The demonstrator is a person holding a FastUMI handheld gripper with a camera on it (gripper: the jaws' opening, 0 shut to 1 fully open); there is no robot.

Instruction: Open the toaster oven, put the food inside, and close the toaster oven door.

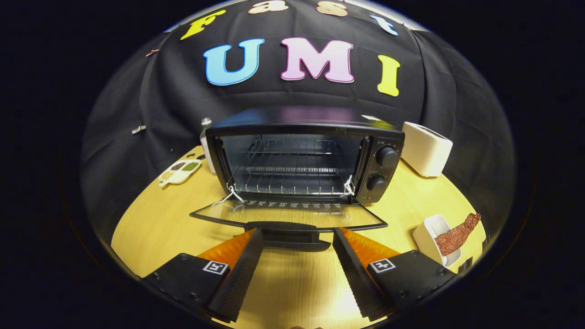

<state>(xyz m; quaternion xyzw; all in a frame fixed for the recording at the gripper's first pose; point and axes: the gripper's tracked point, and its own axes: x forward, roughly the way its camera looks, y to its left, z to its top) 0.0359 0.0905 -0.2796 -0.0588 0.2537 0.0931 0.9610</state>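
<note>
Black toaster oven (304, 155) at the middle of the wooden table (151, 228), glass door (288, 214) dropped flat toward the claw (298, 235), wire rack (290, 176) bare inside, two knobs (386, 156) on its right panel. Claw spread apart, gripping nothing, door handle (288, 233) just ahead between the fingertips, perhaps touching, hard to tell. Reddish-brown strip of food (457, 235) leaning out of a white dish (429, 235), right of the fingers.
</note>
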